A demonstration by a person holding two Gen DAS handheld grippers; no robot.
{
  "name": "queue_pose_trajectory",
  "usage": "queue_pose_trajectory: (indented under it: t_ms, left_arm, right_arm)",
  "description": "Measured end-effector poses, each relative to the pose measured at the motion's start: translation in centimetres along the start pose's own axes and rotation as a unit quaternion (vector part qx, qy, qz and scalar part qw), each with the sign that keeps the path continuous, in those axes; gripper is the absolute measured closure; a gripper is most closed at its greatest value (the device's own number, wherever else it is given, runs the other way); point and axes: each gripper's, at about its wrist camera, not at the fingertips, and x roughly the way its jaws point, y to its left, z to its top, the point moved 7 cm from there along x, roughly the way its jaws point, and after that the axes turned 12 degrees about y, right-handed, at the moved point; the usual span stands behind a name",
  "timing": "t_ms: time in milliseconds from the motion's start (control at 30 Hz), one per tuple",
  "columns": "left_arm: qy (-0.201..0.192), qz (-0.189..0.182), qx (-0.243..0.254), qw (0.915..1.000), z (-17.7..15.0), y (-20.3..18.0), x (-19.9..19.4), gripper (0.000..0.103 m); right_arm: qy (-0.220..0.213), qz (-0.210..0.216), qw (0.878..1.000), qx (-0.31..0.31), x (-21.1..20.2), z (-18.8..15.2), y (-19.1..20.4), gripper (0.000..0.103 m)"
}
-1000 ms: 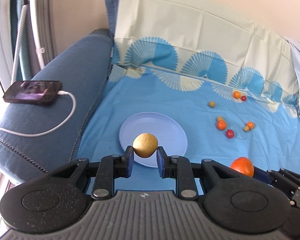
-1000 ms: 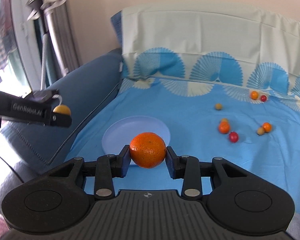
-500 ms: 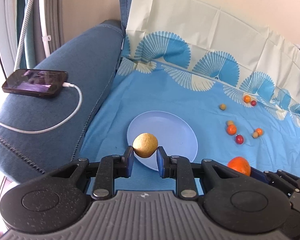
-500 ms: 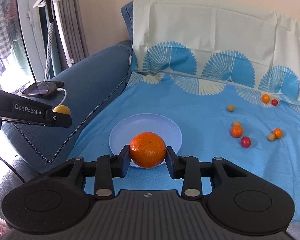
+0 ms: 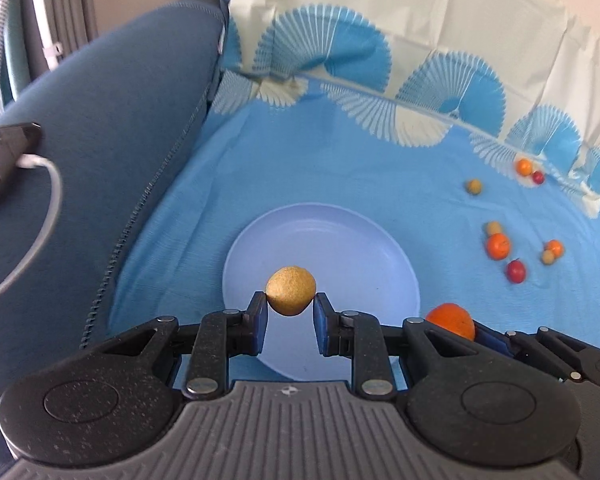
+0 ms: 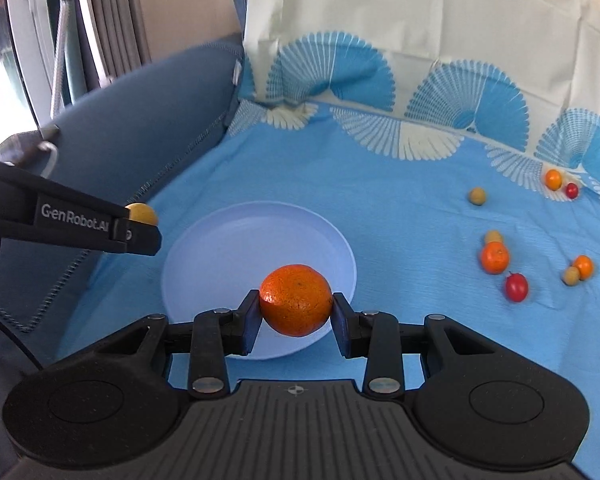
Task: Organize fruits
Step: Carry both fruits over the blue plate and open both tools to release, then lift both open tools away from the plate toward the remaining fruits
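My left gripper [image 5: 290, 312] pinches a small round yellow fruit [image 5: 291, 290] with a matte, finely grainy skin, its blue pads pressed to either side; the fruit hangs over the near part of a smooth, pale lavender plate [image 5: 340, 240], round and shallow with a raised rim. My right gripper [image 6: 296, 320] is clamped on a mandarin [image 6: 296, 300] — glossy orange, pitted peel, a little flattened at the top — above the near right edge of the same plate [image 6: 228, 248]. The plate sits on a bright blue sheet [image 5: 340, 160] of soft, faintly creased cloth, printed with white and blue fan shapes along its far edge. To the right on the sheet lie the loose fruits, well apart from the plate: a small orange [image 6: 494, 257], a red cherry tomato [image 6: 516, 287], and tiny tan and orange ones scattered further off. The left view alone shows a dark phone [image 5: 4, 152] on the padded blue sofa arm [image 5: 100, 140], a white cable plugged into it. The right view alone shows my left gripper from the side — a black arm with white lettering, the yellow fruit peeking past its tip at the plate's left edge.
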Motion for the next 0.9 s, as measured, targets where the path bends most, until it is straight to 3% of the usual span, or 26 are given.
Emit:
queue_pose_trajectory:
  t_ms: [233, 300, 333, 367, 400, 467, 533, 733, 900]
  left_arm:
    - [0.040, 0.026, 0.000, 0.9989, 1.1, 0.9, 4.8, 0.076]
    - [0.043, 0.034, 0.001, 0.9985, 1.5, 1.1, 5.3, 0.072]
    - [0.043, 0.033, 0.003, 0.9985, 1.7, 1.2, 5.3, 0.047]
    - [0.040, 0.033, 0.001, 0.9986, 2.0, 1.3, 5.2, 0.010]
    - [0.033, 0.036, -0.005, 0.9988, 2.2, 1.5, 4.7, 0.000]
    - [0.007, 0.029, -0.014, 0.9994, 2.5, 1.9, 3.3, 0.000]
    - [0.008, 0.027, -0.005, 0.9996, 2.3, 1.8, 2.0, 0.000]
    - [0.001, 0.054, -0.013, 0.9984, -1.4, 2.9, -3.1, 0.000]
    - [-0.014, 0.062, -0.031, 0.9975, -5.8, 3.9, -7.4, 0.000]
  right_arm:
    - [0.045, -0.001, 0.999, -0.016, 5.0, 0.2, 0.4, 0.064]
    - [0.049, 0.000, 0.999, -0.018, 5.6, 0.5, 0.4, 0.064]
    - [0.048, -0.003, 0.999, -0.015, 5.8, 0.8, 0.3, 0.063]
    - [0.045, -0.003, 0.999, -0.013, 5.8, 1.1, 0.3, 0.061]
    - [0.042, 0.002, 0.999, -0.012, 5.7, 1.4, 0.3, 0.048]
    - [0.031, 0.005, 0.999, -0.007, 4.8, 2.0, 0.0, 0.025]
    - [0.017, -0.004, 1.000, -0.006, 3.4, 2.2, -0.3, 0.018]
    - [0.021, 0.004, 1.000, 0.015, -2.3, -0.3, -0.5, 0.008]
    - [-0.015, -0.014, 1.000, 0.006, -7.7, -3.5, 1.3, 0.003]
